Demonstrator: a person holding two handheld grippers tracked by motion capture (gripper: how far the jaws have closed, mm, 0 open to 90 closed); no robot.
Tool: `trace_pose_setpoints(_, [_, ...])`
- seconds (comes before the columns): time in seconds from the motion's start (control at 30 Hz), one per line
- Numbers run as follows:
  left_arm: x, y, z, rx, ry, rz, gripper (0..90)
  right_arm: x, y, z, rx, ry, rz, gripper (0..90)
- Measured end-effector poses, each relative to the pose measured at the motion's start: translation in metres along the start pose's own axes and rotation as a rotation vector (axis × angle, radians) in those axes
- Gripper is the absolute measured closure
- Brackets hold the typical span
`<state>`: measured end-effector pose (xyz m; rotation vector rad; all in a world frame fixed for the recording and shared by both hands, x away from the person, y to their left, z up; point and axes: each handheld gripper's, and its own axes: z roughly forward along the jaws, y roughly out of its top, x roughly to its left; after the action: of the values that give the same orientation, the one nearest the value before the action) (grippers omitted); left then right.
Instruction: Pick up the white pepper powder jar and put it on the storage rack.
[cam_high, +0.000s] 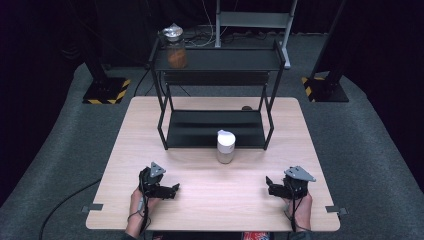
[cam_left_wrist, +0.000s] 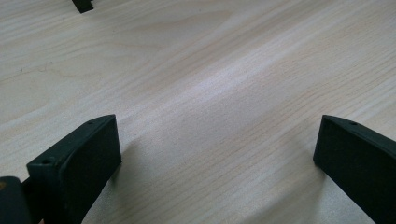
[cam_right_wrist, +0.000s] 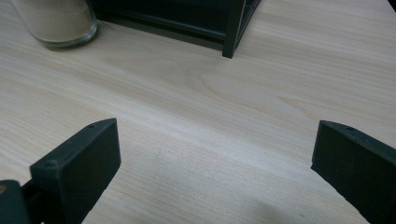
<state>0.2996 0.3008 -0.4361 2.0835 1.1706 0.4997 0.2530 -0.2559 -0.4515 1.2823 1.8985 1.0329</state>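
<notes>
A glass jar with a white lid (cam_high: 225, 146) holding pale powder stands on the wooden table (cam_high: 200, 200), just in front of the black two-tier shelf (cam_high: 215, 129). Its base (cam_right_wrist: 56, 23) appears at the top left of the right gripper view. A second jar with orange-brown contents and a foil-like top (cam_high: 175, 47) sits on the shelf's upper tier at the left. My left gripper (cam_high: 175, 189) rests low at the table's front left, open and empty (cam_left_wrist: 217, 154). My right gripper (cam_high: 269, 185) rests at the front right, open and empty (cam_right_wrist: 215, 158).
The shelf's lower tier (cam_high: 200, 131) holds nothing; a shelf leg (cam_right_wrist: 232, 32) stands ahead of the right gripper. A small dark object (cam_high: 246, 108) lies behind the shelf. Bare table lies between the two grippers. Stand bases with yellow-black tape (cam_high: 105, 92) sit on the floor beyond.
</notes>
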Motion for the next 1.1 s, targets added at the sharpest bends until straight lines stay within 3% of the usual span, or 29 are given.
trace_pose_setpoints(0.13, [0.000,0.000,0.000,0.001,-0.001,-0.001,0.1,0.005,0.002,0.001,0.013,-0.023,-0.010,0.0])
trace_pose_setpoints(0.27, [0.000,0.000,0.000,0.001,-0.001,0.000,0.2,0.021,0.004,0.002,0.020,-0.085,-0.074,0.0])
trace_pose_setpoints(0.4, [0.001,0.000,0.000,0.001,-0.002,-0.002,0.2,0.025,0.010,0.003,0.002,-0.029,-0.039,0.0])
trace_pose_setpoints(0.47, [0.001,0.000,0.000,0.001,-0.002,-0.001,0.2,0.033,0.020,0.006,0.002,-0.003,-0.059,0.0])
trace_pose_setpoints(0.5, [0.001,0.000,0.000,0.001,-0.002,-0.002,0.2,0.044,0.032,0.013,0.006,0.011,-0.098,0.0])
trace_pose_setpoints(0.57, [0.000,0.000,0.000,0.001,-0.002,-0.001,0.2,0.049,0.038,0.018,0.005,0.020,-0.109,0.0])
trace_pose_setpoints(0.73, [0.001,0.000,0.000,0.001,-0.002,-0.002,0.2,0.063,0.062,0.047,0.000,0.109,-0.123,0.0])
trace_pose_setpoints(0.87, [0.001,0.000,0.000,0.001,-0.002,-0.002,0.2,0.074,0.073,0.071,-0.046,0.153,-0.120,0.0])
trace_pose_setpoints(1.1, [0.001,0.000,0.000,0.001,-0.002,-0.002,0.2,0.078,0.089,0.107,-0.064,0.234,-0.115,0.0])
